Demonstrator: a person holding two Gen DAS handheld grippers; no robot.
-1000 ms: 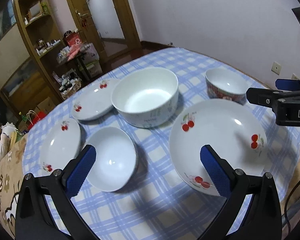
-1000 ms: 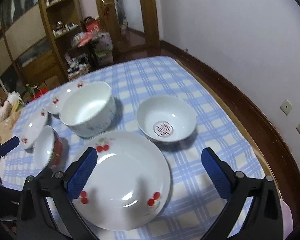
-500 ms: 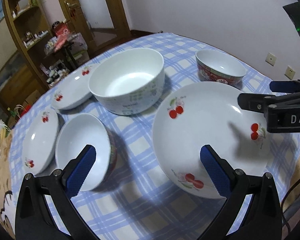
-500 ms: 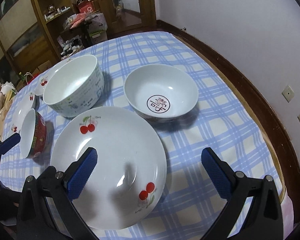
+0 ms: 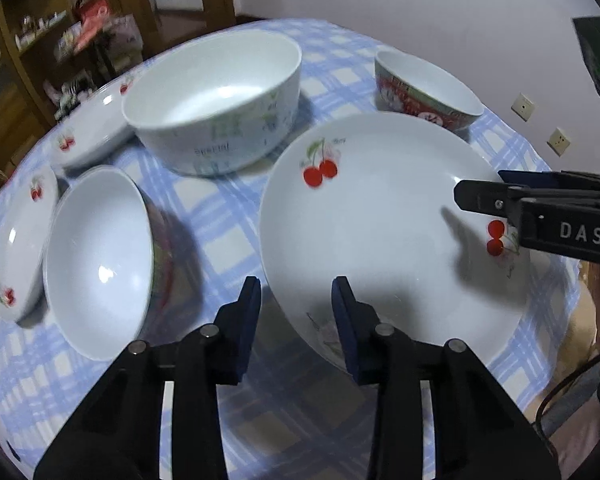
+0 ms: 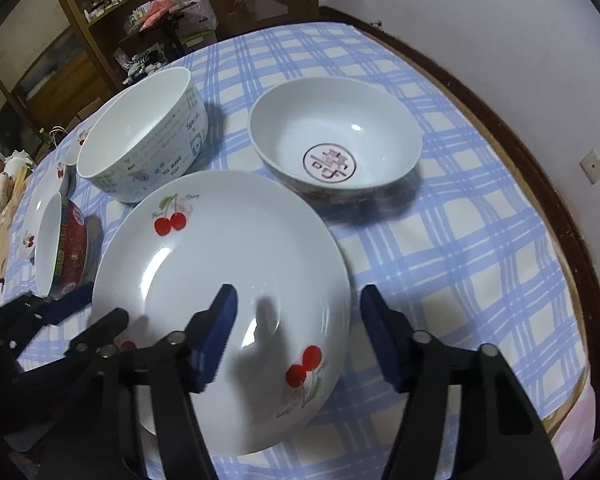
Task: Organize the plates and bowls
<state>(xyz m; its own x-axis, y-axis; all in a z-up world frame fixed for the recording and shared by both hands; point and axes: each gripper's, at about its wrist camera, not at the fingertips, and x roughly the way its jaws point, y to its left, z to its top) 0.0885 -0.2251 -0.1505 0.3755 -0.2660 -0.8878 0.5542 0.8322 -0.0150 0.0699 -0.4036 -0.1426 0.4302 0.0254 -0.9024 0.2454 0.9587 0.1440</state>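
While both sets of jaws are closing, each straddles an edge of the large cherry plate (image 5: 380, 216) without yet pressing it. Left gripper (image 5: 296, 312): narrow gap, plate's near-left rim between its fingers. Right gripper (image 6: 300, 332): wider gap, plate's right rim between its fingers. Plate lies flat on the blue checked tablecloth (image 6: 460, 240), near the printed deep bowl (image 6: 140, 148), the red-sided bowl (image 6: 64, 248) and the emblem bowl (image 6: 336, 140).

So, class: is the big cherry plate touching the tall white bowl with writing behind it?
Apart. In the right wrist view, a strip of checked tablecloth shows between the cherry plate rim and the tall white bowl base.
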